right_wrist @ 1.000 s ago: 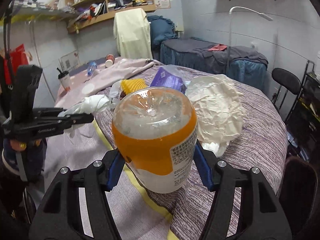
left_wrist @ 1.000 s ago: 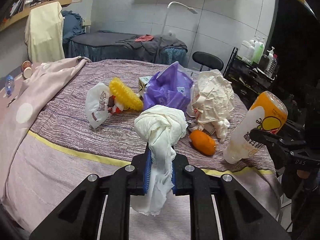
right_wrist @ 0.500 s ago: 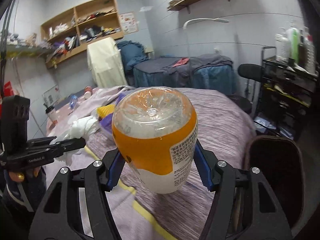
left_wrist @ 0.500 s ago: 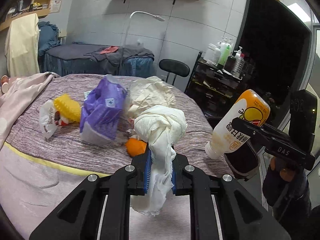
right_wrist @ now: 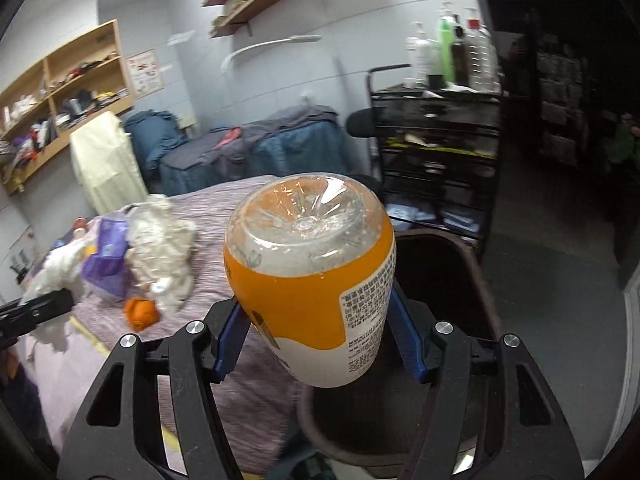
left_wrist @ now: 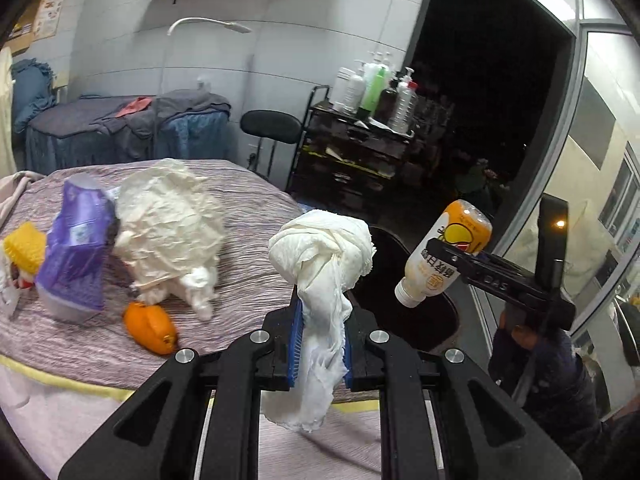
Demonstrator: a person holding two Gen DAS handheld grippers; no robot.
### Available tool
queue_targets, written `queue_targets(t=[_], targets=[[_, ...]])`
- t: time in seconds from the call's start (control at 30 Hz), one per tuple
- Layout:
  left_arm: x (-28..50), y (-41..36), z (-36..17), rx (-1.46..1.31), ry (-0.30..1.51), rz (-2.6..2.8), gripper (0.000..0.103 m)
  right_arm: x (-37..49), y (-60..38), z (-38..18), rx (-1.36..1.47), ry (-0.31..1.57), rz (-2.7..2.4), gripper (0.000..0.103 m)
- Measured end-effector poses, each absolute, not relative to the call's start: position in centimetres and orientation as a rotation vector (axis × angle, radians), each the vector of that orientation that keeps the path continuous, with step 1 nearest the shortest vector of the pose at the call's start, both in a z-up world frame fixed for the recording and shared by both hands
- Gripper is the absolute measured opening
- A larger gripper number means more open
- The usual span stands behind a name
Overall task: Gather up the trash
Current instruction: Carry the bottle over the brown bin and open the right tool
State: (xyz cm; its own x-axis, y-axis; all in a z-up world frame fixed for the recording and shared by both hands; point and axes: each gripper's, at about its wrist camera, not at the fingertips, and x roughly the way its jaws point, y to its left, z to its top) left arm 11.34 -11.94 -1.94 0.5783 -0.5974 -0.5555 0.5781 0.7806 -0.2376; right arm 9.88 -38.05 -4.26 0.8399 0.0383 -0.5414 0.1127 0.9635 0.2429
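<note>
Left gripper (left_wrist: 319,340): fingers clenched hard on a wad of white tissue (left_wrist: 322,256), pinched low at its twisted neck; the knotted bulk stands above the fingers and a ragged tail hangs below. The tissue is judged very light and soft, easily compressed, unlikely to slip but liable to tear or shed if pulled. The neck is judged the soundest place to hold it.

Right gripper (right_wrist: 316,340): fingers closed across the body of an orange-labelled plastic bottle (right_wrist: 310,280), held base-forward, cap end toward the camera and hidden in that view. In the left wrist view the bottle is seen tilted, cap downward, above the dark bin (left_wrist: 412,312) beside the bed (left_wrist: 248,208). The bottle is judged light and apparently near empty, though its contents cannot be told through the label. The walls are smooth and rounded, so some slip is possible; a mid-body grip on the label is judged adequate.

Left on the bed: crumpled cream paper (left_wrist: 168,232), a purple packet (left_wrist: 76,248), an orange piece (left_wrist: 150,328), a yellow item (left_wrist: 24,246).

Hard to make out:
- The inside of the bin is dark; what it contains cannot be seen.
- The bin's near rim is masked by the bottle and the fingers in the right wrist view.
- The yellow item is cut off at the frame edge.
- Whether the tissue is over the bin or just beside it cannot be told.
</note>
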Motion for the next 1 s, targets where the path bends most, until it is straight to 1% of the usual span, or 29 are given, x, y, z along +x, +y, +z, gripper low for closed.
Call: queue_targets(t=[0.23, 0.53, 0.83, 0.87, 0.93, 1.0], targets=[[11.6, -15.3, -2.6, -0.002, 0.685, -0.742, 0.015, 12.1, -42.9, -8.6, 0.278, 0.651, -0.201, 0.063], [12.1, -18.8, -3.6, 0.026, 0.731, -0.789, 0.015, 14.9, -45.0, -14.4, 0.303, 0.803, -0.291, 0.064], [12.7, -20.5, -4.6, 0.049, 0.770, -0.806, 0.015, 15.1, -44.8, -16.8, 0.326, 0.877, -0.283, 0.065], [12.8, -20.6, -4.7, 0.049, 0.774, -0.808, 0.015, 14.9, -44.6, -16.8, 0.330, 0.877, -0.282, 0.066], [12.9, -20.9, -4.8, 0.048, 0.785, -0.816, 0.015, 14.5, -44.3, -16.7, 0.335, 0.874, -0.282, 0.072], [13.0, -21.3, -4.9, 0.053, 0.789, -0.822, 0.015, 14.1, -44.1, -16.4, 0.344, 0.863, -0.281, 0.073]])
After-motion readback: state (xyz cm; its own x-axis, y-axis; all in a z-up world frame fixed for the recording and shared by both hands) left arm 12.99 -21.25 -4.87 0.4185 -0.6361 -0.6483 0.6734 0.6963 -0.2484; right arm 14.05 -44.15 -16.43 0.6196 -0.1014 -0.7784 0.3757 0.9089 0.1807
